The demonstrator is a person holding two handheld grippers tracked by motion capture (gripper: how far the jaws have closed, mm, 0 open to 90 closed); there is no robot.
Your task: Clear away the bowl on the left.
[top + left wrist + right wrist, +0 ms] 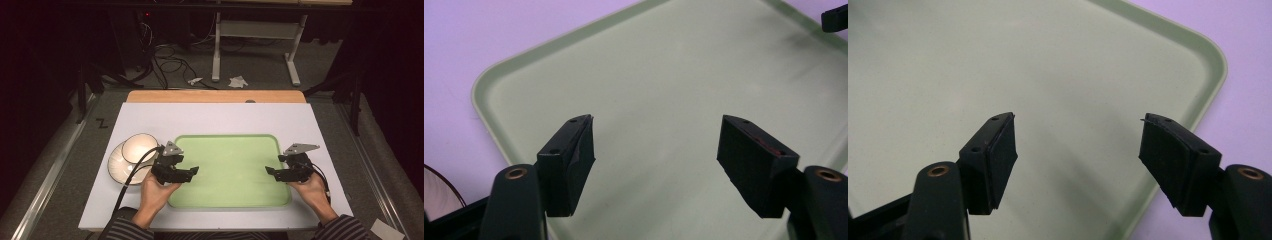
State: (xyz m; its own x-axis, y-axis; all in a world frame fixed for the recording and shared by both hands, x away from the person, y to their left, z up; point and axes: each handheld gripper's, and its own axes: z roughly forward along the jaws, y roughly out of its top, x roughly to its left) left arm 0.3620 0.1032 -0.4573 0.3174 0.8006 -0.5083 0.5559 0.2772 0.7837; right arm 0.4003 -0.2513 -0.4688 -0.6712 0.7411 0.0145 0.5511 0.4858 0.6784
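Both grippers hovering wide over the tray, nothing held.

I'm holding the left gripper (194, 170) over the left edge of the green tray (230, 150) and the right gripper (270, 171) over its right edge, each pointing inward, jaws standing wide with nothing between them. The bowls (131, 156) are sitting on the mat just off the tray's left edge, behind my left gripper, so I'm judging the left hand the nearer one.
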